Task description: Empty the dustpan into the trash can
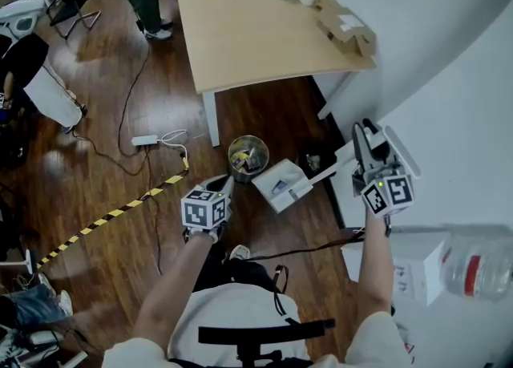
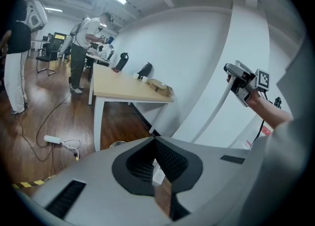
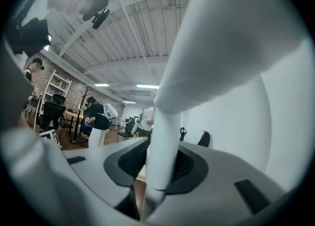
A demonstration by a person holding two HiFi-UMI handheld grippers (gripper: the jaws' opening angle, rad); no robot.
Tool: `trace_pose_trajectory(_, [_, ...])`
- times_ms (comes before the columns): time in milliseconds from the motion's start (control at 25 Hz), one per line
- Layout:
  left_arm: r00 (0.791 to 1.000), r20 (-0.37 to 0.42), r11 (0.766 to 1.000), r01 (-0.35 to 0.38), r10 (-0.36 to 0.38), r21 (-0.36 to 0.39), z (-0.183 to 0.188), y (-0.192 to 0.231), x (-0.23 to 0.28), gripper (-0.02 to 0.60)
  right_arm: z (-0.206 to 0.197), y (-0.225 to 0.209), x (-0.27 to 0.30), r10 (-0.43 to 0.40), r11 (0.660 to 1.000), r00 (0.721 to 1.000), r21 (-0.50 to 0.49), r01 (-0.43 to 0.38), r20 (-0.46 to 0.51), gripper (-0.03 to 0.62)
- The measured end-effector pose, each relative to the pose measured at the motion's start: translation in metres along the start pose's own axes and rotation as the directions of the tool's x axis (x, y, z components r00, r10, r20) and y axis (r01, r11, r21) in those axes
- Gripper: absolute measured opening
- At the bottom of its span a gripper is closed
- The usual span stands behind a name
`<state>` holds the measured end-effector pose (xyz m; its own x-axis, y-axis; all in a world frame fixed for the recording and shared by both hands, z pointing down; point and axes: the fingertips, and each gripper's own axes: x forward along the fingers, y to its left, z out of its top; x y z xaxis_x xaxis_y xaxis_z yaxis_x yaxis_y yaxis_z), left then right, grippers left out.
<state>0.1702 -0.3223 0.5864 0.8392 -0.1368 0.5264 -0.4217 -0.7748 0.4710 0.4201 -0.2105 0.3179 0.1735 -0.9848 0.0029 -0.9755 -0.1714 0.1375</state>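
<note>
Right hand-held gripper (image 1: 367, 148) is clamped on the upper part of the long thin handle (image 1: 329, 174) of the white plastic dustpan (image 1: 276, 184). The handle's axis slants down and leftward from the jaws, so the pan hangs just beside the round metal trash can (image 1: 248, 138), on its right in the head view, not over its mouth. Left gripper (image 1: 223, 188), jaws together and empty, is nearer the can, yet the tipping likely falls to the right hand.

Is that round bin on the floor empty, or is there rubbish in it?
Not empty. The head view shows yellow and pale scraps inside the trash can. How full, I cannot tell.
</note>
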Motion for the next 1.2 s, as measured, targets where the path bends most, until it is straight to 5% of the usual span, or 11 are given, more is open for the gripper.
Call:
trace_pose_trajectory(680, [1.0, -0.02, 1.0, -0.011, 0.011, -0.009, 0.006, 0.043, 0.011, -0.012, -0.036, -0.031, 0.112, 0.183, 0.983, 0.983, -0.003, -0.183, -0.005, 0.124])
trace_pose_trajectory(840, [0.998, -0.021, 0.998, -0.065, 0.065, -0.006, 0.007, 0.056, 0.012, -0.012, -0.044, -0.055, 0.135, 0.215, 0.977, 0.977, -0.008, -0.215, 0.003, 0.124])
trace_pose_trajectory(1000, [0.988, -0.005, 0.985, -0.156, 0.156, -0.071, -0.002, 0.054, 0.021, -0.012, -0.036, -0.056, 0.155, 0.326, 0.945, 0.945, -0.028, -0.326, 0.021, 0.126])
trace_pose_trajectory(1200, [0.965, 0.026, 0.946, -0.252, 0.263, -0.204, -0.01, 0.037, 0.045, -0.012, -0.031, -0.037, 0.174, 0.493, 0.869, 0.87, -0.057, -0.491, 0.022, 0.127])
